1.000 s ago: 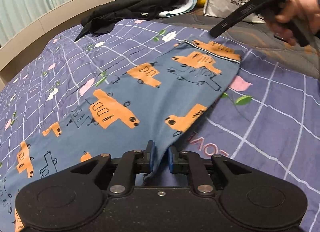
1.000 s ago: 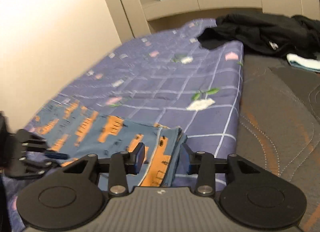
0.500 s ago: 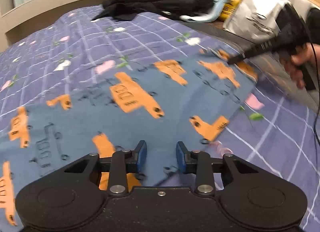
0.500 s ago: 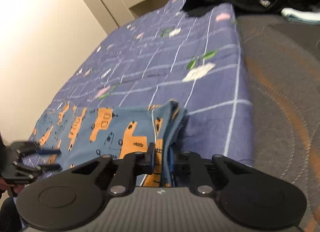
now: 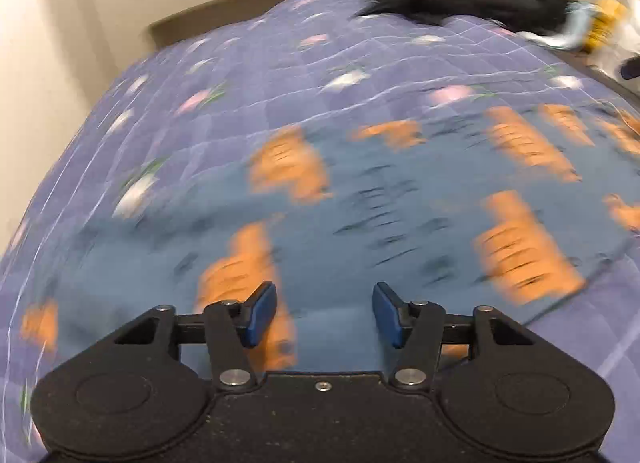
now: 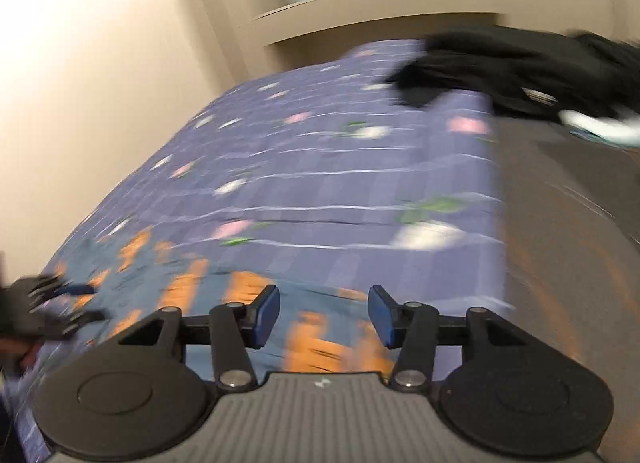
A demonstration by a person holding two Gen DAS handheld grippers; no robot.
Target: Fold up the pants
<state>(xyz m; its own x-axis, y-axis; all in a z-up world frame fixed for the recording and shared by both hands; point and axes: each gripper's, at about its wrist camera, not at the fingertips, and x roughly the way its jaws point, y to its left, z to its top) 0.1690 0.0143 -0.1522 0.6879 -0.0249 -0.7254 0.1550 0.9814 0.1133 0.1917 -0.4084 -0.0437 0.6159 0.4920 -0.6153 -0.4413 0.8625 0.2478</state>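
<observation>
Now between grips: pants (image 5: 380, 215) flat on the bed (image 5: 248, 75), both tools apart and empty.

Lay spread on the purple quilt directly ahead of and below the left hand-held gripper (image 5: 324, 315), long axis running left to right across that view. Had just been opening, both sets of jaws, nothing between the pads. Sat over one short end, the right hand-held gripper (image 6: 323, 315), cloth stretching away toward the other tool at the left edge. Looked equally near, each to its own end; blur hid the fold edges.
</observation>
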